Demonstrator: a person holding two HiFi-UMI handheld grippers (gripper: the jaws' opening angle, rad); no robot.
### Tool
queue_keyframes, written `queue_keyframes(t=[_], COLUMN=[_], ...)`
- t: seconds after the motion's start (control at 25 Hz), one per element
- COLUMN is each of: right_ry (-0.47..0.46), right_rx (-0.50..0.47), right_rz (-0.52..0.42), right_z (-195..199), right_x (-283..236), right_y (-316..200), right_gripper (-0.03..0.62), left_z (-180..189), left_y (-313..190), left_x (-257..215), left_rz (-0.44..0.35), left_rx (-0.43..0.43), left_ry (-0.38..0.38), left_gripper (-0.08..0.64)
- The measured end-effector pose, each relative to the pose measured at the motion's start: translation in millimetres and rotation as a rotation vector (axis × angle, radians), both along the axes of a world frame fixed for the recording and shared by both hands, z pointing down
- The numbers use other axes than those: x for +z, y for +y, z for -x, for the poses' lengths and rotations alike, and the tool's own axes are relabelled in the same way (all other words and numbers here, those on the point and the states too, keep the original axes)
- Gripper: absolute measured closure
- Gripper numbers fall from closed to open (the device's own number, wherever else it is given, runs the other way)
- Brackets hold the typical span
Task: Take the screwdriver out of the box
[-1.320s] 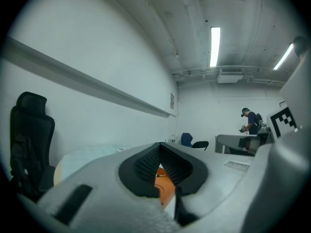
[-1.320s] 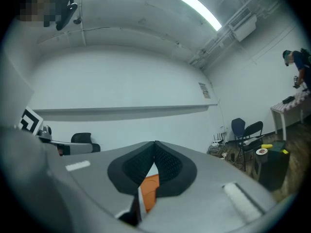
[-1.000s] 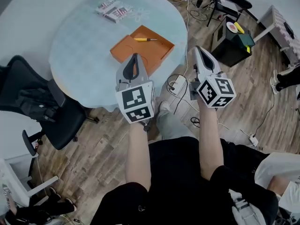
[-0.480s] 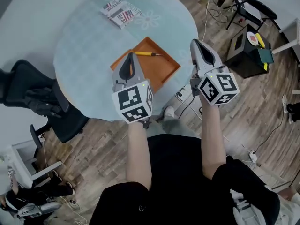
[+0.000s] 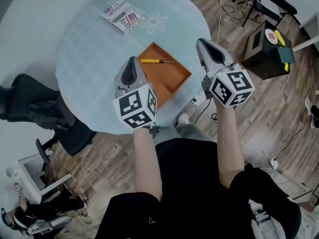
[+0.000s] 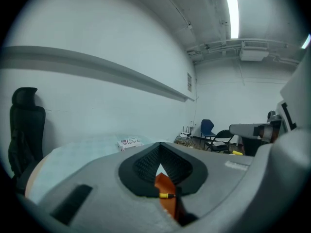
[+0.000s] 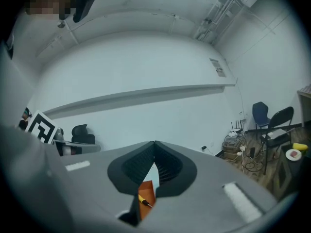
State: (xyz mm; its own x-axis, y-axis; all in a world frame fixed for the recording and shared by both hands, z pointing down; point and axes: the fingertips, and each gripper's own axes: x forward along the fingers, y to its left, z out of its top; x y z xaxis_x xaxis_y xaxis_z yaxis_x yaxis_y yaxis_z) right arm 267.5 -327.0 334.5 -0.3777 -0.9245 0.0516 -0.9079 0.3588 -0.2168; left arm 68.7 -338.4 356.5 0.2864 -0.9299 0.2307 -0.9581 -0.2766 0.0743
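Observation:
A shallow orange box (image 5: 169,78) lies open on the round pale-blue table (image 5: 89,59). In its far part lies a screwdriver (image 5: 152,61) with a yellow handle, its shaft pointing right. My left gripper (image 5: 132,59) hovers over the box's near-left corner, shut and empty. To the right of the box, my right gripper (image 5: 201,42) is past the table's edge, also shut and empty. In the left gripper view, the box (image 6: 166,186) and the screwdriver (image 6: 166,195) show through the gap behind the closed tips (image 6: 159,149). The right gripper view shows the same box (image 7: 147,189) and screwdriver (image 7: 145,202).
A printed packet (image 5: 122,15) lies at the table's far side. A black office chair (image 5: 40,108) stands left of the table. A black case (image 5: 269,49) and cables (image 5: 219,4) sit on the wooden floor to the right.
Both grippers have moved forward toward the table. The left one now reaches over the box's near corner, and the right one has drawn level with the box.

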Motion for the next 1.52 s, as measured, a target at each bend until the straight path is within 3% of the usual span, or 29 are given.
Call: queue_keyframes(t=[0.2, 0.32, 0.6, 0.84, 1.08, 1.24, 1.52], right_ry=[0.097, 0.164, 0.419, 0.686, 0.955, 1.160, 1.254], right_rx=[-0.089, -0.195, -0.442, -0.650, -0.755, -0.804, -0.830], right_rz=[0.017, 0.049, 0.154, 0.320, 0.471, 0.548, 0.652], right_z=[24.7, 49.9, 113.9, 150.6, 162.5, 163.0, 168.3], right_x=[8.8, 22.6, 73.4, 151.2, 211.4, 243.8, 272.0], right_y=[-7.1, -12.3, -33.8, -42.2, -50.1, -56.8, -68.5], right_gripper=[0.580, 0.580, 0.578, 0.514, 0.446, 0.445, 0.442], left_z=[12.2, 21.5, 88.7, 101.2, 110.6, 122.3, 141.6], left_y=[-3.7, -2.4, 4.0, 11.3, 13.3, 11.2, 2.4], left_x=[13.9, 23.6, 57.8, 73.5, 73.6, 79.0, 86.5], left_rz=[0.021, 0.031, 0.089, 0.118, 0.123, 0.138, 0.162], left_rx=[-0.038, -0.058, -0.185, -0.188, -0.189, -0.204, -0.228], left_ry=[0.029, 0.045, 0.087, 0.097, 0.125, 0.131, 0.147], left_gripper=[0.558, 0.558, 0.558, 0.558, 0.558, 0.558, 0.558])
